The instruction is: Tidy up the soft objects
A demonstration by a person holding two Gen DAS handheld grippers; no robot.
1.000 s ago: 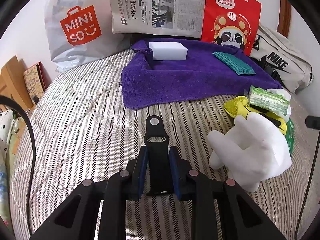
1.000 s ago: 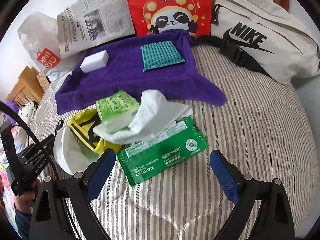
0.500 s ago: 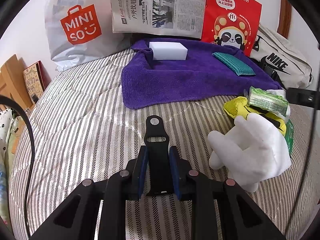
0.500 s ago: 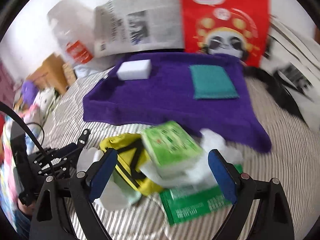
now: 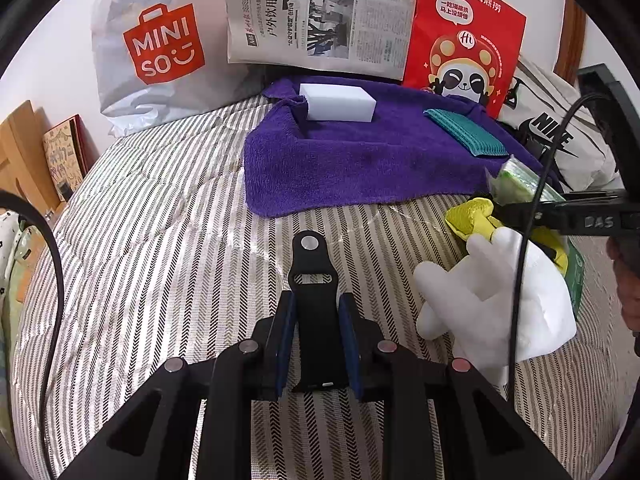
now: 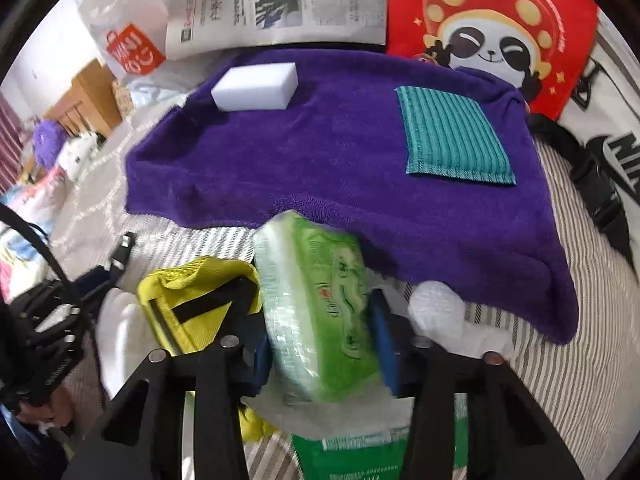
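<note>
- The striped grey-and-white quilted bed (image 5: pixel 168 240) is serving as the work surface; everything soft is lying on it, with bags and a newspaper propped along its far edge like a backstop.
- The purple terry towel (image 6: pixel 340 152) is lying spread across the far half of the bed, apparently acting as the sorting mat, since the tidied pieces are sitting on it well apart from one another.
- The white rectangular foam sponge (image 6: pixel 256 86) is resting near the towel's far left corner and the teal ribbed cleaning cloth (image 6: pixel 452 136) is lying flat toward its right side, leaving the middle bare for another item.
- A loose heap is waiting just in front of the towel's near edge: the white soft glove (image 5: pixel 492 300), the yellow cloth pouch with black straps (image 6: pixel 200 304), crumpled white tissue (image 6: pixel 444 316) and a flat dark green wipes packet (image 6: pixel 352 456), all overlapping.
- The light green plastic-wrapped tissue pack (image 6: pixel 320 312) is sitting on top of that heap, between the blue pads of the right claw (image 6: pixel 324 344); the jaws are closing on its two long sides and look to be already touching it, probably so it can be carried onto the towel.
- The left claw (image 5: pixel 316 344) is hovering over bare quilt beside the glove, pressed together around a narrow black upright piece that looks like part of the tool itself; it is gripping no soft item.
</note>
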